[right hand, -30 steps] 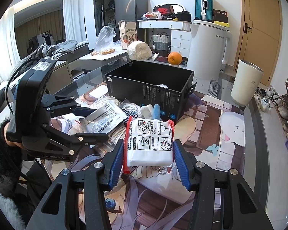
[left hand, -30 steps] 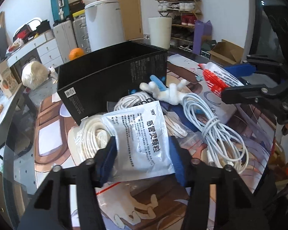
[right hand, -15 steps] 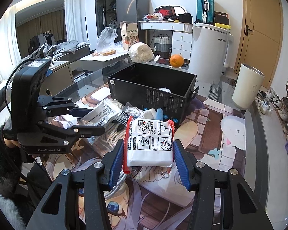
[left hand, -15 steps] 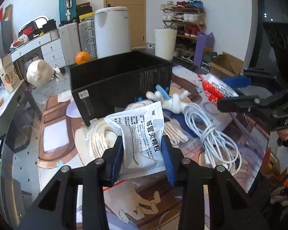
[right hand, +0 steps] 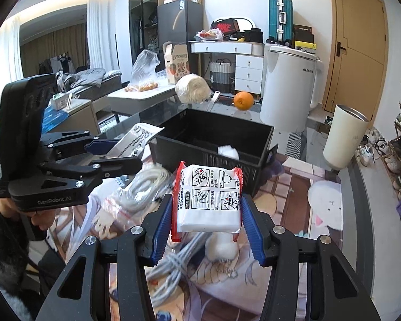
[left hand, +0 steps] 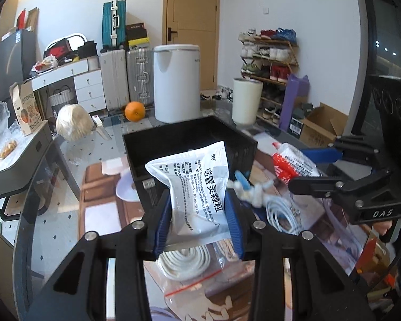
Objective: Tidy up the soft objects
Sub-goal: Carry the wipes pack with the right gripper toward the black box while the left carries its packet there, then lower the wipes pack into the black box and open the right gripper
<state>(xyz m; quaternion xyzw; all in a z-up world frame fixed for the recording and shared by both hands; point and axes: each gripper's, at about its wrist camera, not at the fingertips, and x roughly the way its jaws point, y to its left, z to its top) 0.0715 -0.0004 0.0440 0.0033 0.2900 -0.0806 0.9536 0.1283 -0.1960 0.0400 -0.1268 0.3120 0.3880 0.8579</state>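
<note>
My left gripper (left hand: 199, 220) is shut on a white medicine pouch (left hand: 193, 187) with black print, held in the air in front of the black box (left hand: 243, 144). My right gripper (right hand: 207, 219) is shut on a white tissue pack with red ends (right hand: 208, 196), held above the table near the box's front wall (right hand: 208, 163). The box is open on top and holds a small white wad (right hand: 228, 151). Each gripper shows in the other's view: the right one (left hand: 315, 165) to the right, the left one (right hand: 120, 152) to the left.
On the table below lie a bagged white cord coil (left hand: 184, 263), a white cable bundle (left hand: 282, 214), a white and blue plush toy (left hand: 250, 188) and grey cables (right hand: 173, 262). Behind the box are an orange (right hand: 243, 101), a wrapped white bundle (right hand: 192, 92) and a white cup (right hand: 343, 136).
My left gripper closed on the medicine pouch and lifted it off the pile, toward the box. My right gripper rose and moved closer to the box with the tissue pack.
</note>
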